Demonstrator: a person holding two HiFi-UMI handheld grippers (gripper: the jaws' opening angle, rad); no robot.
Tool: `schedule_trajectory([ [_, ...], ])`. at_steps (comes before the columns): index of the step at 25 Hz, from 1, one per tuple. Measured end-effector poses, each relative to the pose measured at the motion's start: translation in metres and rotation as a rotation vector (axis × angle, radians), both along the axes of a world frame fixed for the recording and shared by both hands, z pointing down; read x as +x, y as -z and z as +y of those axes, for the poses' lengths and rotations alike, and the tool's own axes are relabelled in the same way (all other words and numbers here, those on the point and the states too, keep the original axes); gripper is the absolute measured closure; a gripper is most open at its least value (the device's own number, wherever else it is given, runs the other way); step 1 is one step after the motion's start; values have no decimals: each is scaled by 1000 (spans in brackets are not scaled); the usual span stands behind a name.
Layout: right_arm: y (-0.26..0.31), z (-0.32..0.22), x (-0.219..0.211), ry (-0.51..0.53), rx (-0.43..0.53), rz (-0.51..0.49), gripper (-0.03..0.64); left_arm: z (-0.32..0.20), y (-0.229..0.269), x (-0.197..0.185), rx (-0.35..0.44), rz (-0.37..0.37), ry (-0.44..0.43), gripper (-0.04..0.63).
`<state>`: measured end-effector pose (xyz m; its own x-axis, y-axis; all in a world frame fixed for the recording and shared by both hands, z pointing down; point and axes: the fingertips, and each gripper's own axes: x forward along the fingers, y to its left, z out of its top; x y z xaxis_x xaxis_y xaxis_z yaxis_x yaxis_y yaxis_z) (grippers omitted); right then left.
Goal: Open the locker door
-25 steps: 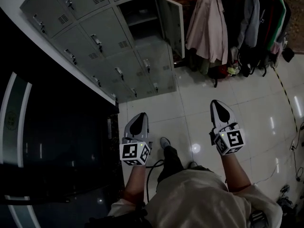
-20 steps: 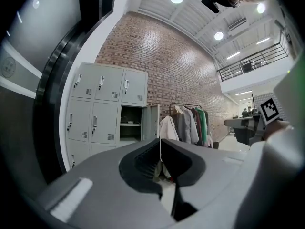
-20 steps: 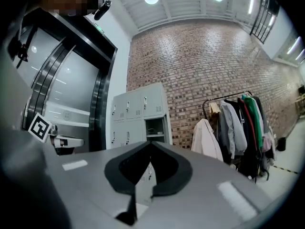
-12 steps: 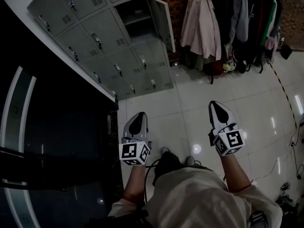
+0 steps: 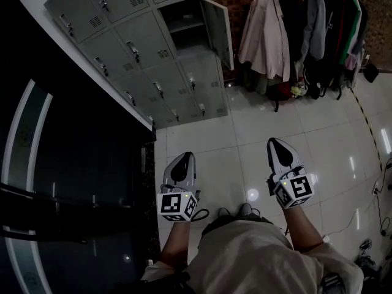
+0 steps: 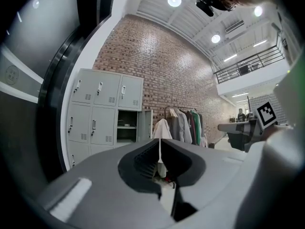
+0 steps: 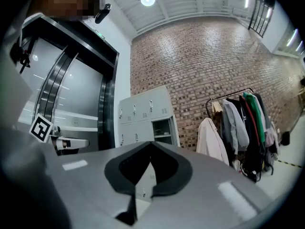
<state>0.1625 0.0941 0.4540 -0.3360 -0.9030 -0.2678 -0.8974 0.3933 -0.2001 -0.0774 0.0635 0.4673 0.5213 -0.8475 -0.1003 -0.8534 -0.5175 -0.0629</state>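
Note:
A bank of grey lockers (image 5: pixel 131 54) stands against the wall, far ahead of both grippers. One compartment (image 5: pixel 184 26) is open, its door (image 5: pixel 218 24) swung out to the right, with a shelf inside; the other doors are closed. My left gripper (image 5: pixel 185 156) and right gripper (image 5: pixel 273 142) hang side by side over the white tiled floor, both pointing toward the lockers. In the left gripper view the jaws meet in a line (image 6: pixel 158 143), shut and empty, with the open compartment (image 6: pixel 127 127) beyond. My right gripper (image 7: pixel 150 144) is likewise shut on nothing.
A clothes rack (image 5: pixel 306 35) with several coats and jackets stands to the right of the lockers, bags beneath it. A dark glass wall (image 5: pixel 67 182) runs along the left. Glossy floor tiles (image 5: pixel 239 133) lie between me and the lockers. Cables trail at the right edge.
The view has swayed a little as the person stepped; the foot seen between the grippers is now hidden. Both grippers stay shut, held low at about the same spacing.

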Motion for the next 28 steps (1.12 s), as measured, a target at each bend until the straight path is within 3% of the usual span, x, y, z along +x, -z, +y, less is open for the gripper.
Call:
schedule_trajectory([
  [8,14,13,-33,-4,-3,29,617,10,15,-23,-1,14,-16,508],
  [11,6,13,-45,-3,-51,50,617,9,10,-32,-6,10,-13,508],
  [15,12,10,-54,-3,1,30,617,7,6,-40,-3,-7,-18,508],
  [20,-9,14,-67,20,-155,74,617,4,-6,-47,-30,2,-14,508],
  [24,4,10,-66,3,-29,43,617,3,-8,-46,-24,-5,-34,508],
  [28,7,10,-68,6,-17,38,617,3,-8,-47,-25,-9,-36,508],
])
